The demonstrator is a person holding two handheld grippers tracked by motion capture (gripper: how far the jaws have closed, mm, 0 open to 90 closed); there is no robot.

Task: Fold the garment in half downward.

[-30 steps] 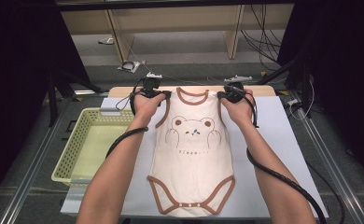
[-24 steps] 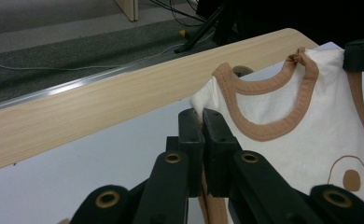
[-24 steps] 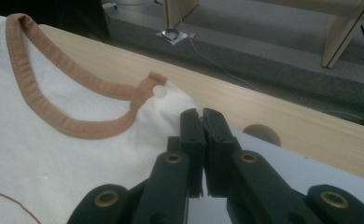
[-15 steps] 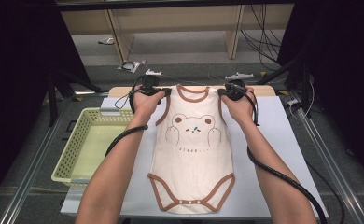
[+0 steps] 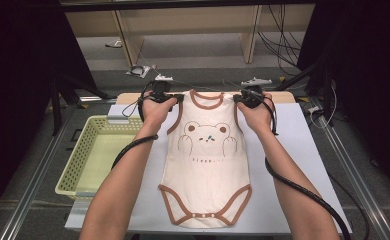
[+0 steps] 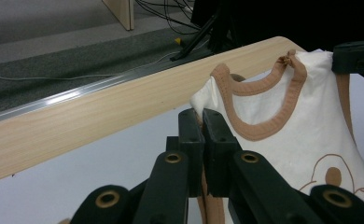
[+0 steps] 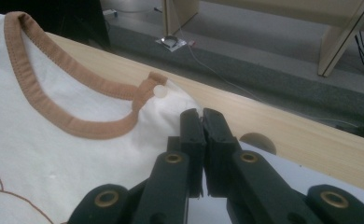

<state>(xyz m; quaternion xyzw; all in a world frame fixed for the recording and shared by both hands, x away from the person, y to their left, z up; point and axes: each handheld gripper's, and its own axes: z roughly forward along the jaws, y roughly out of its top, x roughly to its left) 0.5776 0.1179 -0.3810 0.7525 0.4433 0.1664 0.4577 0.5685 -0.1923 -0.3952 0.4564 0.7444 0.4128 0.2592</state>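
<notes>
Nothing had moved since the earlier frame: both grippers, left [image 5: 159, 96] and right [image 5: 251, 96], pinched the bodysuit's [image 5: 207, 160] shoulders, the cloth lying flat below them, best kept evenly taut while lifting.

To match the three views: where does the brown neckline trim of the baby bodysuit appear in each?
High view: the neckline trim lies top centre, between both hands.
Left gripper view: right of centre, past the shut jaws.
Right gripper view: upper left, beside the shut jaws.
Shared landmark: the wooden table edge.
</notes>
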